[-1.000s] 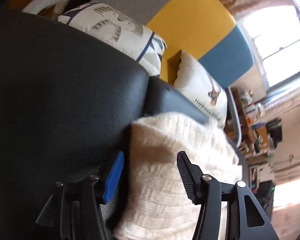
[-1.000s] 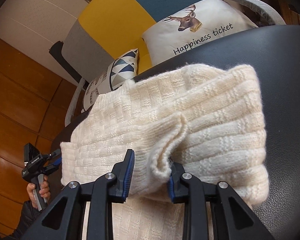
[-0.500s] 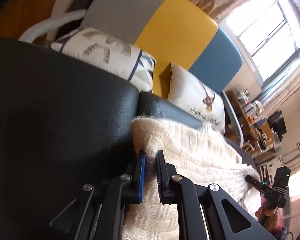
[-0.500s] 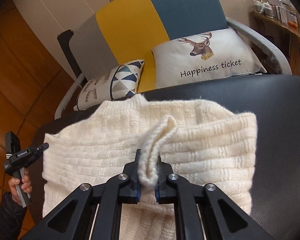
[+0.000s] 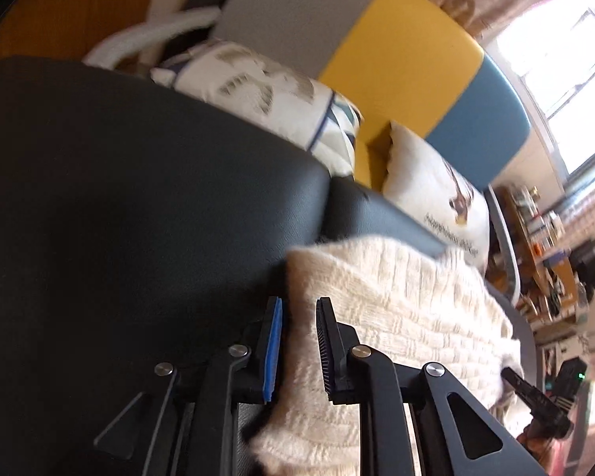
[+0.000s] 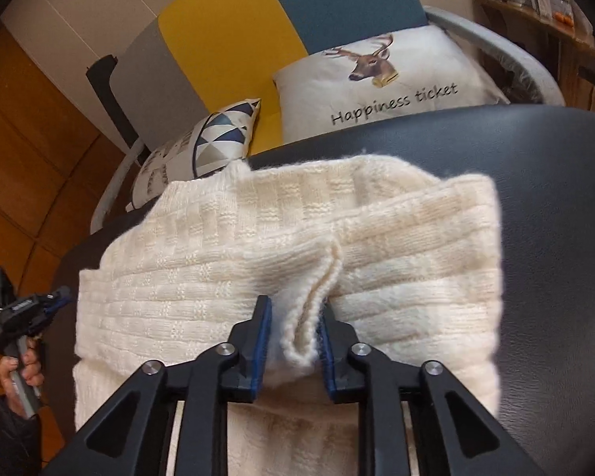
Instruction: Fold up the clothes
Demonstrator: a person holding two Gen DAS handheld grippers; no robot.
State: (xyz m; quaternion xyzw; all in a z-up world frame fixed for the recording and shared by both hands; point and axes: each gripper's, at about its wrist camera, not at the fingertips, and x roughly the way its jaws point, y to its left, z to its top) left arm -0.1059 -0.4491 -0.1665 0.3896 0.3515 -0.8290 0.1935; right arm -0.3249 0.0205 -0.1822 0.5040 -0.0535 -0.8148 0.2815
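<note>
A cream knitted sweater (image 6: 281,261) lies partly folded on a black padded seat surface (image 6: 555,182), filling the lower middle of the right wrist view, with a colour-block sofa (image 6: 234,39) and a deer cushion (image 6: 384,75) behind it. The right gripper (image 6: 293,341) straddles a raised pleat of knit at the fold's near edge; its jaws have just been opening, and the fingers (image 6: 258,341) stand slightly apart with the pleat loose between them, apparently letting the fold settle. In the left wrist view the left gripper (image 5: 297,341) sits at the sweater's (image 5: 396,317) corner, lower centre of the frame; its jaws have also just been opening, with fabric between them but seemingly not pinched. Both grippers tilt steeply down toward the cloth. A hand (image 6: 20,369) at the lower left edge holds the left tool's handle.
</note>
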